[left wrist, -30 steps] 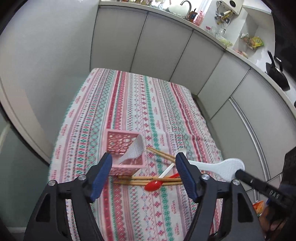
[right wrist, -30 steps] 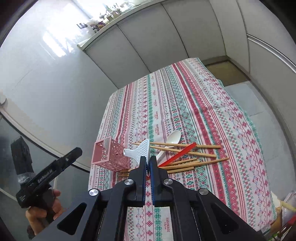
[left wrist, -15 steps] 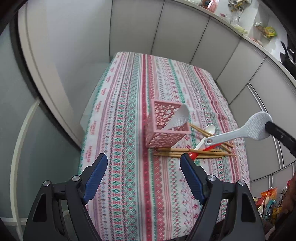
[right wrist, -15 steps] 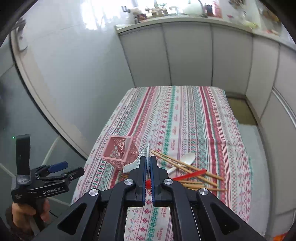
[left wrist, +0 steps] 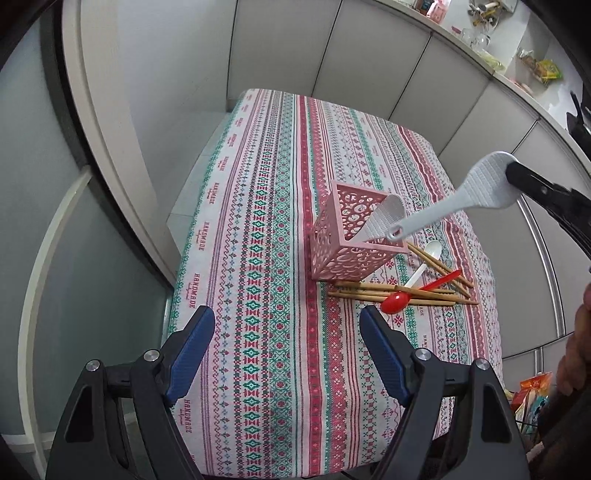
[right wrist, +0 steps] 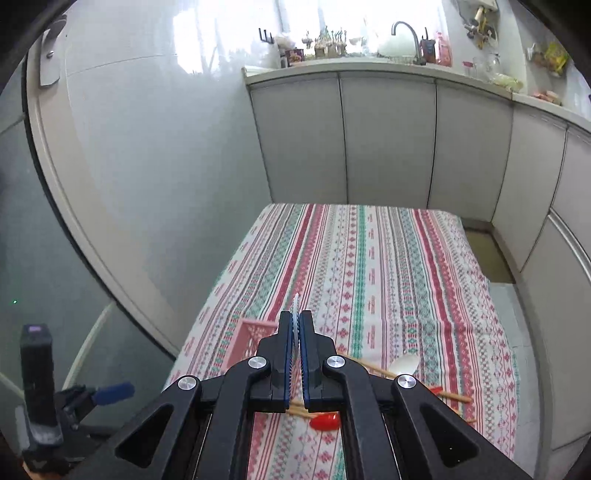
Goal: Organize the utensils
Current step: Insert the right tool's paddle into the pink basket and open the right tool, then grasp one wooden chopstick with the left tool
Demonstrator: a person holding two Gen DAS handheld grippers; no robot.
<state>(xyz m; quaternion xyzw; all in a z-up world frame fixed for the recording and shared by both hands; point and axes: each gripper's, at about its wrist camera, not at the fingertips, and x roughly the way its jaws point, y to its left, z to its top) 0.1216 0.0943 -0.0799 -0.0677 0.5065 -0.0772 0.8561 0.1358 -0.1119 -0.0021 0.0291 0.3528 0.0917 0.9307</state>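
A pink perforated basket (left wrist: 343,254) stands on the striped tablecloth (left wrist: 266,280) with one white rice paddle (left wrist: 384,218) leaning inside it. My right gripper (left wrist: 515,173) is shut on the head of a second white rice paddle (left wrist: 480,188), which hangs in the air, handle tip just above the basket's right rim. In the right wrist view that paddle (right wrist: 295,304) shows edge-on between the shut fingers (right wrist: 295,317). Wooden chopsticks (left wrist: 399,291), a red spoon (left wrist: 397,301) and a white spoon (left wrist: 432,251) lie right of the basket. My left gripper (left wrist: 286,317) stands open and empty, nearer than the basket.
Grey cabinet fronts (right wrist: 388,140) run behind and to the right of the table, with a cluttered counter and sink tap (right wrist: 406,29) on top. A pale wall and door frame (left wrist: 110,147) stand left of the table. The left hand's gripper (right wrist: 110,391) shows low at left.
My left gripper has pulled back from the basket. My right gripper has lifted the second paddle off the table and swung it so its handle now hangs over the basket.
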